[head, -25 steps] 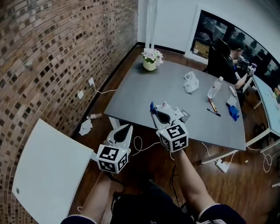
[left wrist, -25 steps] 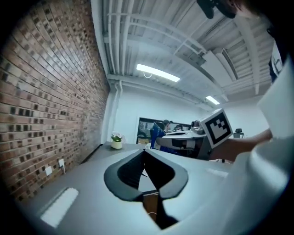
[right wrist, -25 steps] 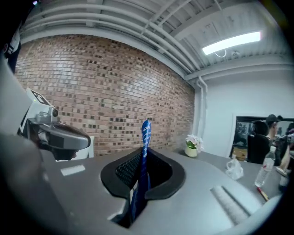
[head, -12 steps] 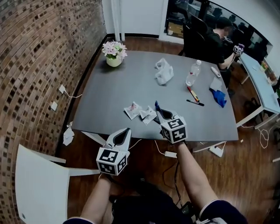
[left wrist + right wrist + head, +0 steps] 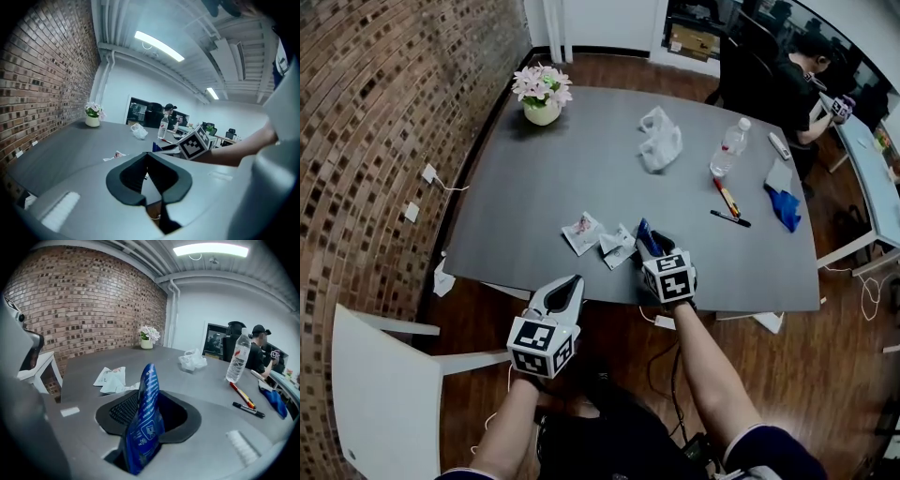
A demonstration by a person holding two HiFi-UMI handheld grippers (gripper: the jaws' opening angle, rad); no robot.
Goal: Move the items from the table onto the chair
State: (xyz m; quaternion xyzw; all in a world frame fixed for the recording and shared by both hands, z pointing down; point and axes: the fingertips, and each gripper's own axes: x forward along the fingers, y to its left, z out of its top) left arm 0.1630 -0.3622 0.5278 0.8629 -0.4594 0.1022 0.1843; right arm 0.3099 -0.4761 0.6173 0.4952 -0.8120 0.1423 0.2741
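- The blue packet [image 5: 147,394] stands upright between your right claw's [image 5: 654,246] jaws, above the counter's [image 5: 581,169] near edge.
- Those jaws have just been opening, so it sits loose, unpinched.
- Your left claw [image 5: 570,284] is clenched, empty, waiting nearer the chair [image 5: 380,394].

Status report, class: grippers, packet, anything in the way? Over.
Left gripper shut, empty. Right gripper just opening, blue packet between jaws. White packets lie beside it on table.
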